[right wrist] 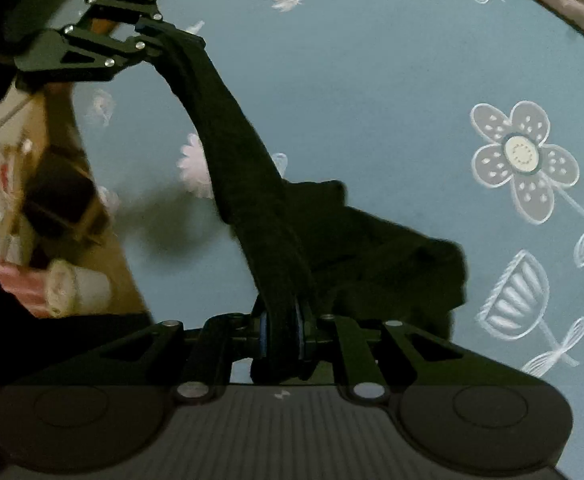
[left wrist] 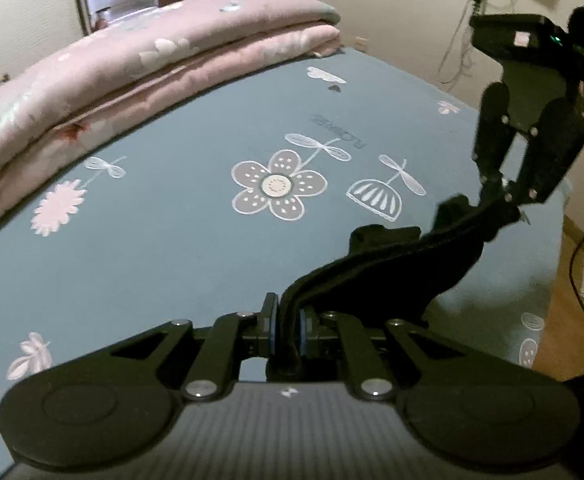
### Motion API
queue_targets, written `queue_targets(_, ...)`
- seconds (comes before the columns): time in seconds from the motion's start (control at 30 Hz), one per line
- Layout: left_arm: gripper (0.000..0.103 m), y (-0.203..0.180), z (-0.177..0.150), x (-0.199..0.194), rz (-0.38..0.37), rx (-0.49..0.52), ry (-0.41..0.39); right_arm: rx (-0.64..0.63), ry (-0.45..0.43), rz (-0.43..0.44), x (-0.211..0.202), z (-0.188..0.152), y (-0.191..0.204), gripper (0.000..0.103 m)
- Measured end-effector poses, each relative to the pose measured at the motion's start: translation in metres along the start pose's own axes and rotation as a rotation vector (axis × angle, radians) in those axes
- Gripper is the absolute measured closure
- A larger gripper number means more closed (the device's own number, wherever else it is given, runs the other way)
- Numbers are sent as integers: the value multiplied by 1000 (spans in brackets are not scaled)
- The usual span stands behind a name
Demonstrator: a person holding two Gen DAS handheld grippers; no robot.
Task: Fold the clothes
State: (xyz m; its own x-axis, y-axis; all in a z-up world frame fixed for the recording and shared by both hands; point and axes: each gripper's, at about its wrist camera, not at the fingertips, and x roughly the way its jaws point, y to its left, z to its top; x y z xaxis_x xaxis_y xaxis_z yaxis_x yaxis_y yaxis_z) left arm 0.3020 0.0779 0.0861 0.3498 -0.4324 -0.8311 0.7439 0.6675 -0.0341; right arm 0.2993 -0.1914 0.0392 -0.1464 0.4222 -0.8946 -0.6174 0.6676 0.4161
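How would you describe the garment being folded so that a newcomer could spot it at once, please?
Start at the blue flower-print bed sheet, with folded pink quilts at its far edge. Above the sheet, a black garment is stretched between the left gripper and the right gripper. It is the only dark, unpatterned fabric there.

a black garment [left wrist: 392, 264] hangs stretched in a taut band, the rest bunched in dark folds below.
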Motion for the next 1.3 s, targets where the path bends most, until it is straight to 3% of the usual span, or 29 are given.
queue_targets(0.37, 93, -31, 10, -40, 101, -104, 12, 176, -37, 258, -13, -27, -5, 87)
queue_targets(0.4, 93, -33, 9, -42, 111, -116, 15, 161, -41, 239, -11, -28, -1, 87)
queue_targets(0.53, 94, -53, 12, -60, 103, -131, -18, -36, -58, 6, 6, -35, 30, 87)
queue_targets(0.8, 94, -102, 41, -92, 80, -40, -2, -403, -94, -438, 38, -50, 89, 84)
queue_targets(0.93, 94, -119, 52, -101, 90, -5, -4, -402, -135, -492, 39, -59, 97, 67)
queue_targets(1.1, 94, -133, 62, -110, 101, 5, -14, -400, -187, -560, 41, -71, 107, 66)
queue_targets(1.17, 94, -137, 65, -112, 105, 12, -15, -400, -208, -587, 41, -76, 111, 69)
queue_targets(1.2, 94, -139, 66, -113, 113, 17, -13, -399, -218, -600, 41, -78, 113, 83)
queue_targets(1.23, 94, -141, 67, -113, 121, 23, -10, -399, -229, -614, 42, -80, 115, 90)
queue_targets(1.3, 94, -144, 65, -111, 140, 27, 5, -405, -243, -626, 36, -85, 119, 90)
